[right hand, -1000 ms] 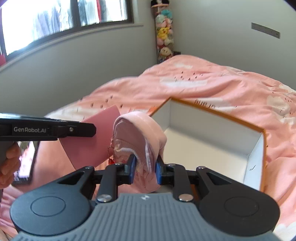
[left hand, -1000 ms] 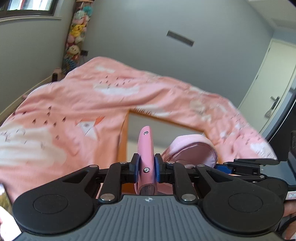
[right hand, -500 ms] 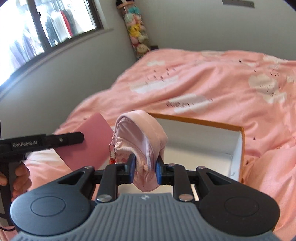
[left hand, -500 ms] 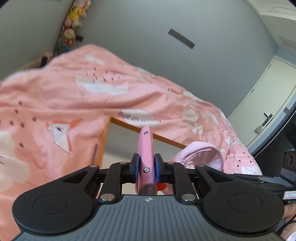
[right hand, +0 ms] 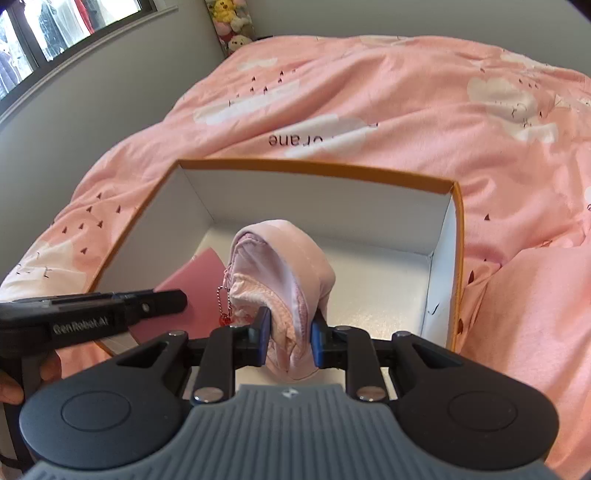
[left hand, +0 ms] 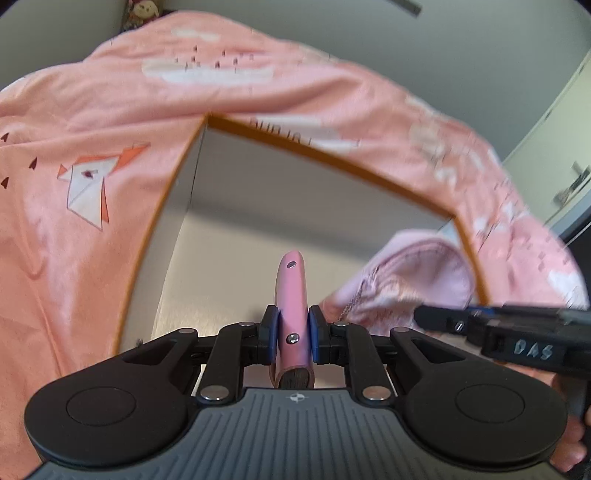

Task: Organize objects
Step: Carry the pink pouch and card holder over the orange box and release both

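Note:
My left gripper (left hand: pixel 291 334) is shut on a flat pink case (left hand: pixel 291 295), held edge-on over the open box (left hand: pixel 328 155). The same pink case (right hand: pixel 201 291) shows in the right wrist view as a flat panel at the box's left side, with the left gripper (right hand: pixel 162 301) beside it. My right gripper (right hand: pixel 290 341) is shut on a pale pink fabric pouch (right hand: pixel 284 266) with a small red charm on a bead chain (right hand: pixel 224 319). The pouch (left hand: pixel 410 280) hangs over the inside of the orange-rimmed white box (right hand: pixel 332 173).
The box sits on a bed covered by a pink quilt (right hand: pixel 406 92) with cloud and crane prints. A column of plush toys (right hand: pixel 231 22) stands in the far corner by a window (right hand: pixel 55 29). A door (left hand: pixel 565 147) lies to the right.
Both grippers moved forward and down toward the box, and both now tilt more steeply. The pink case and the pouch now hang over the box's inside. Neither grip has changed.

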Tool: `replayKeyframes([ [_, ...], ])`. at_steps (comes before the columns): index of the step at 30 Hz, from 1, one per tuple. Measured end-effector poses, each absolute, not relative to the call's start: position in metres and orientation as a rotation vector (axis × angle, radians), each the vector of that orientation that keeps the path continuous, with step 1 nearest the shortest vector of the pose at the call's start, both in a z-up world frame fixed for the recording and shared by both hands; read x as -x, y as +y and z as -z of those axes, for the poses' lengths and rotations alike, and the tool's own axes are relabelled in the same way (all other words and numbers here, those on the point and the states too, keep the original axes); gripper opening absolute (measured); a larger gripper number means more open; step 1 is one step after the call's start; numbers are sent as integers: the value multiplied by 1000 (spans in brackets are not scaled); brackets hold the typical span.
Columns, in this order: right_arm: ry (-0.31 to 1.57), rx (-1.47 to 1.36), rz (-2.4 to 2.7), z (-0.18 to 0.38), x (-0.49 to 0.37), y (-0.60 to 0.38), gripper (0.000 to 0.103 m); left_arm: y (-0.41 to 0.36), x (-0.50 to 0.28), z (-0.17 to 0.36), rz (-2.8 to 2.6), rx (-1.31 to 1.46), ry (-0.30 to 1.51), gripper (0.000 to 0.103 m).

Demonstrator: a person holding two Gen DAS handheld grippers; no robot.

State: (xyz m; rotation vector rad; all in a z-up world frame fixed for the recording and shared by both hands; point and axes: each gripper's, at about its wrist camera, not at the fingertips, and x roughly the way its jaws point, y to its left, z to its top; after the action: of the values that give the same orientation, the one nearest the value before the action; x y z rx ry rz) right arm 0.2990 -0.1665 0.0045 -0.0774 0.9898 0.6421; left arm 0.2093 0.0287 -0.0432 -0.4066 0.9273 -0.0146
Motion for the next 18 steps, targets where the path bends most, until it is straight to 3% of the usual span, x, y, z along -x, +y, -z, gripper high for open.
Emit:
replayKeyframes([
  [7, 995, 99, -649, 1, -300, -159, 24, 20, -216, 54, -55, 290, 1003, 22],
  [13, 1002, 110, -646, 2, -298, -158, 24, 8, -206, 45, -99, 109, 951, 35],
  [18, 1017, 135, -659, 1, -296, -157, 25, 11, -192, 26, -78, 93, 856, 35],
])
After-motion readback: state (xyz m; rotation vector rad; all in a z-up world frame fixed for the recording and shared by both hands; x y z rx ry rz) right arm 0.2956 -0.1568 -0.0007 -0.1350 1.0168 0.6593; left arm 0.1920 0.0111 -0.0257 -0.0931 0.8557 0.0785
